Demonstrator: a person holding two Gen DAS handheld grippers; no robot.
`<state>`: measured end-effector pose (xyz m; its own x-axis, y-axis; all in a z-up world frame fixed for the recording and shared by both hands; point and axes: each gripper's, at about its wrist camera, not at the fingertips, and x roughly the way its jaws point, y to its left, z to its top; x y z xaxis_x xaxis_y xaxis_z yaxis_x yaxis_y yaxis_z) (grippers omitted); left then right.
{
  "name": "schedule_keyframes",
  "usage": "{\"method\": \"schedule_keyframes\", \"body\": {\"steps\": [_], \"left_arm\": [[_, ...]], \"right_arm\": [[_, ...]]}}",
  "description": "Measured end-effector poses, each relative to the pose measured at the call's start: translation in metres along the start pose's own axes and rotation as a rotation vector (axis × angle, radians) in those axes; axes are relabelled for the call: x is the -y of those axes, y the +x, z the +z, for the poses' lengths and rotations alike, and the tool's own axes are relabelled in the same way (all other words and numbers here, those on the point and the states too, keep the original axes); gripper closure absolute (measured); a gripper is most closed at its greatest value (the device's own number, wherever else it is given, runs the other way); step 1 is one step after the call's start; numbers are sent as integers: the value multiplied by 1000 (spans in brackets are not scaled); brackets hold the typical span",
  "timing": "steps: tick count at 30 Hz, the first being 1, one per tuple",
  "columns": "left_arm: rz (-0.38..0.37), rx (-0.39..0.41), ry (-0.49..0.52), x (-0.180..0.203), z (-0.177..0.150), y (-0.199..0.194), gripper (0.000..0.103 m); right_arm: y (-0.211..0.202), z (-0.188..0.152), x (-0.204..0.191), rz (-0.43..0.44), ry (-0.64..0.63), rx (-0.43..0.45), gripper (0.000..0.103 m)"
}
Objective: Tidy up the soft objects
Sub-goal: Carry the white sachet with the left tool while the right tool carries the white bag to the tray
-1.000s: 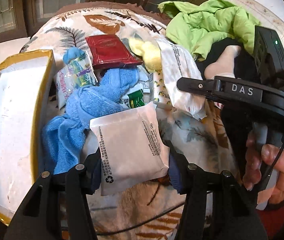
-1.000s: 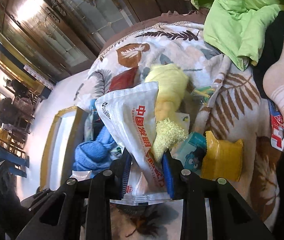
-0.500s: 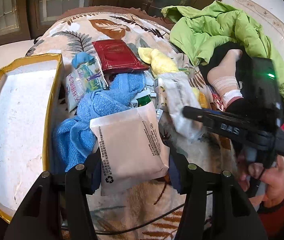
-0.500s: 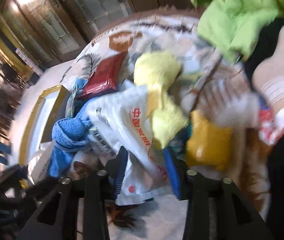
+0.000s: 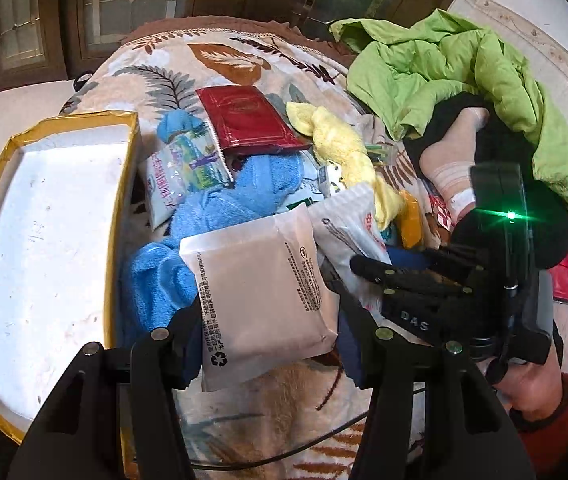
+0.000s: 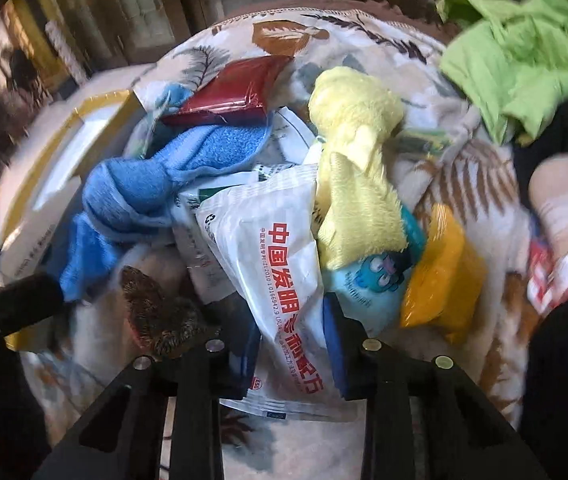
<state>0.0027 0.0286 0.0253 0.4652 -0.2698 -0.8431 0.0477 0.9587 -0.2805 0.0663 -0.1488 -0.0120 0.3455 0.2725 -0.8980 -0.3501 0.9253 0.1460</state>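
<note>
Your left claw [image 5: 267,344] is clamped on the beige pouch [image 5: 259,300], held above the pile beside the white box [image 5: 43,240]; your right claw [image 6: 290,356] grips the white printed packet [image 6: 279,264]. Carry each across level, and let go only once it is low inside the box.

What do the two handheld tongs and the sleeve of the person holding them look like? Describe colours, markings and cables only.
Both tongs, left and right, are matt black with silver screws and blue pads. The right tool's body carries white "DAS" lettering, a green light and a thin black cable. The person's sleeve is red.
</note>
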Motion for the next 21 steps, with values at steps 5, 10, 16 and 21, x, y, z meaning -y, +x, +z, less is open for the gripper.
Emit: {"method": "schedule_keyframes", "body": {"steps": [5, 10, 16, 21], "left_arm": [[5, 23, -2, -9, 0, -14, 50], [13, 63, -38, -32, 7, -35, 50], [125, 103, -72, -86, 23, -49, 49], [214, 98, -88, -143, 39, -35, 49]], "right_arm": [[-44, -2, -3, 148, 60, 69, 73], [-61, 23, -29, 296, 77, 100, 73], [-26, 78, -97, 414, 71, 60, 73], [22, 118, -158, 411, 74, 11, 73]]}}
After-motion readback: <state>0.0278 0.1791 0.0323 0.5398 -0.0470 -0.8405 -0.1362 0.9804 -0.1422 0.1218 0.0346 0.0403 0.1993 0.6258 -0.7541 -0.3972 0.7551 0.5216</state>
